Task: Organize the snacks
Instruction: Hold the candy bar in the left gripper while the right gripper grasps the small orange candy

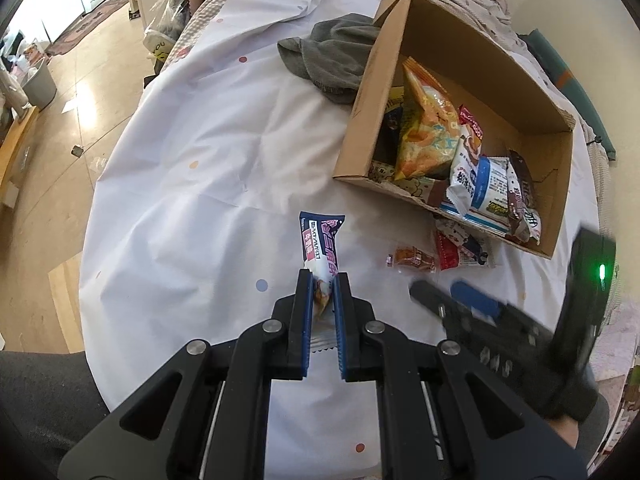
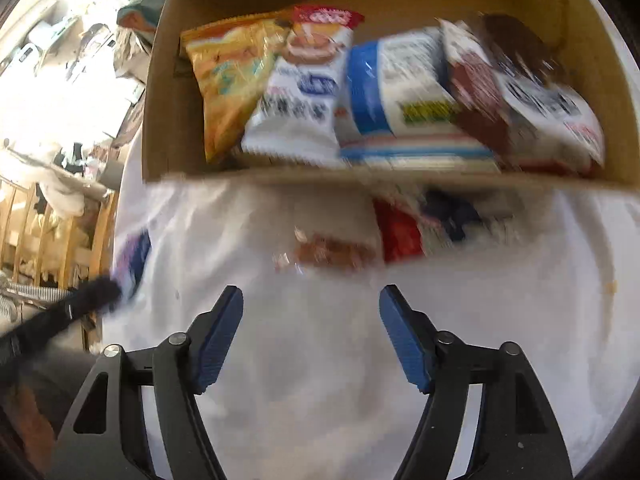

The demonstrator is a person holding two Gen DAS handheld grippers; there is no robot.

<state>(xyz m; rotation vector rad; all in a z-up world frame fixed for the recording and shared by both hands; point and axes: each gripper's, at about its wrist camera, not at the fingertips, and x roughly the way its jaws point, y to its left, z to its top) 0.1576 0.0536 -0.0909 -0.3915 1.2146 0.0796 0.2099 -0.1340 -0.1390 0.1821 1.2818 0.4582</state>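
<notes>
We note white dotted sheet (image 1: 208, 152) bearing cardboard box (image 1: 360, 120) with snack packets. Left gripper (image 1: 322, 280) pinches blue-pink snack bar (image 1: 320, 240). Right gripper (image 2: 311, 300) spread wide, holding nothing. Small orange packet (image 1: 412, 259) lies before box.

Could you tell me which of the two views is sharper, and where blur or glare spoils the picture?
Left wrist view: sharp on the snack bar clamped in the left gripper and on the cardboard box; only the right gripper is smeared, and the floor at upper left has glare. Right wrist view: motion-blurred throughout, packet print unreadable, with the window side at left blown out.
</notes>
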